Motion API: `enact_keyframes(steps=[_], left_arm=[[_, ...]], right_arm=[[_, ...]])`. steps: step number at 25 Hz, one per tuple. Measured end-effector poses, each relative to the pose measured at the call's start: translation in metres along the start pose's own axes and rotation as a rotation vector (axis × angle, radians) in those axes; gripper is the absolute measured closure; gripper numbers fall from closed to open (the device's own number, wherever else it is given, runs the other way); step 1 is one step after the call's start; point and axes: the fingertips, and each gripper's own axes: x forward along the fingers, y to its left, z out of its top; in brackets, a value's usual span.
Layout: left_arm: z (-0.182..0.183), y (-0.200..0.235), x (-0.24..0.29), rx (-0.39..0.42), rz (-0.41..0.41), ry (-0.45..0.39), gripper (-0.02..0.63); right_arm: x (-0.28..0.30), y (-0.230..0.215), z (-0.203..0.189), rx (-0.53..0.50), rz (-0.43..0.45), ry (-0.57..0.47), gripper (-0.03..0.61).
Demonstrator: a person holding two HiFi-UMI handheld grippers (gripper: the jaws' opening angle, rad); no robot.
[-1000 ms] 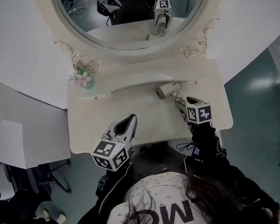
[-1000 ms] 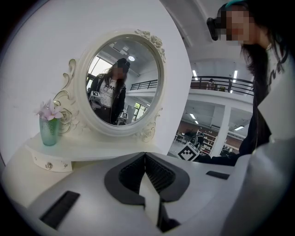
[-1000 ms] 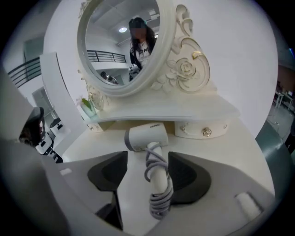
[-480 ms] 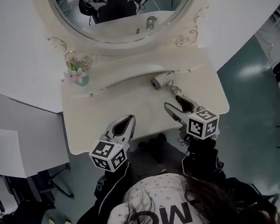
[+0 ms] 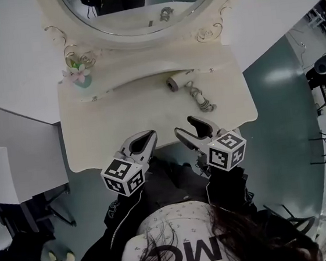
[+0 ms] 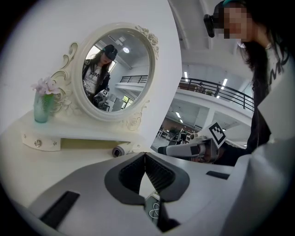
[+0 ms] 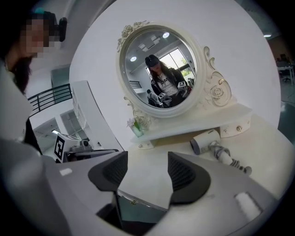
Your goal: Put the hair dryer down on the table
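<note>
Risk now looks low. On the bench [image 5: 93, 135] the hair dryer [image 5: 176, 82] lies on its side near the back ledge, well apart from both tools, so the task looks done. My guess at the main hazard is the cord [image 5: 201, 98]. It trails in loose coils toward the bench's right edge, so a sleeve or tool sweeping past could snag it and drag the dryer off. The barrel is round and might roll if bumped.

The room looks like a large open hall with a teal floor [image 5: 275, 85], though the lens warps the edges too much to be sure. The bench is pale and smooth with a curved front. An oval mirror [image 5: 137, 7] stands at the back. A vase [image 5: 78, 75] of flowers sits back left, well apart from the dryer. The right tool [image 5: 187, 126] is spread and empty at the bench's front edge. The left tool [image 5: 145, 139] is pressed together on nothing.
</note>
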Motion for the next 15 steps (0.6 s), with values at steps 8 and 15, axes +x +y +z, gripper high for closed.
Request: enact_keyframes(steps=[8,15], left_arm=[[-0.001,-0.013,-0.012,0.018,0.051,-0.017,0.614],[-0.012,-0.060,-0.011,0.042,0.102,-0.042,0.614]], right_arm=[[-0.012,0.017,-0.006,-0.021,0.064,-0.002,0.317],[-0.070,0.017,-0.024,-0.040,0.095,-0.022,0.481]])
